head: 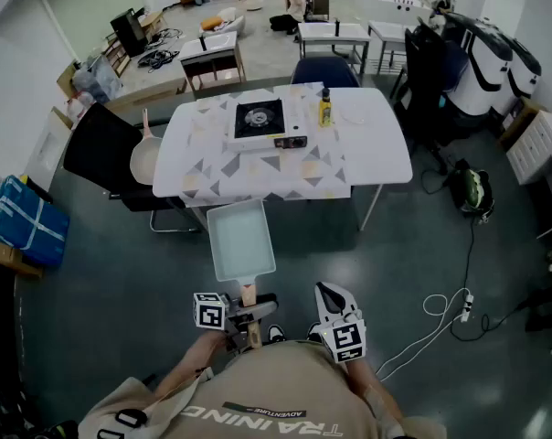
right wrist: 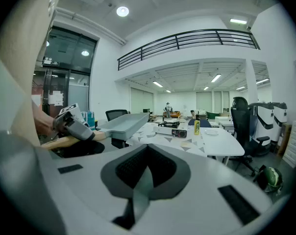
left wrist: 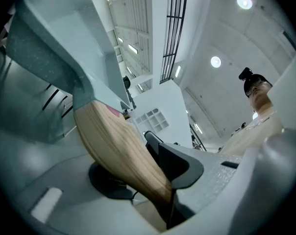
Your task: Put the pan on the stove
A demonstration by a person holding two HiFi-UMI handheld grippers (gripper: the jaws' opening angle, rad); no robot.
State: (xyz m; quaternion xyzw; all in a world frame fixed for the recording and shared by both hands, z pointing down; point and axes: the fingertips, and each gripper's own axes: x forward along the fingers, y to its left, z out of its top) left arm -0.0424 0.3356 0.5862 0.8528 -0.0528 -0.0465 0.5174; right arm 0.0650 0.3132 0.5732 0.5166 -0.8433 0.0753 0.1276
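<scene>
A square pale blue pan (head: 240,240) with a wooden handle (head: 249,294) hangs level over the floor, short of the white table (head: 376,154). My left gripper (head: 244,323) is shut on that handle. In the left gripper view the handle (left wrist: 121,151) runs between the jaws and the pan (left wrist: 64,43) fills the upper left. The portable gas stove (head: 260,120) stands on the table, far from the pan. My right gripper (head: 329,295) is shut and holds nothing; its view shows the pan (right wrist: 121,122), the left gripper (right wrist: 72,126) and the stove (right wrist: 173,129) ahead.
A yellow bottle (head: 324,108) stands to the right of the stove. A round pale pan (head: 146,158) rests on a black chair (head: 107,154) at the table's left. A cable and power strip (head: 454,305) lie on the floor at the right.
</scene>
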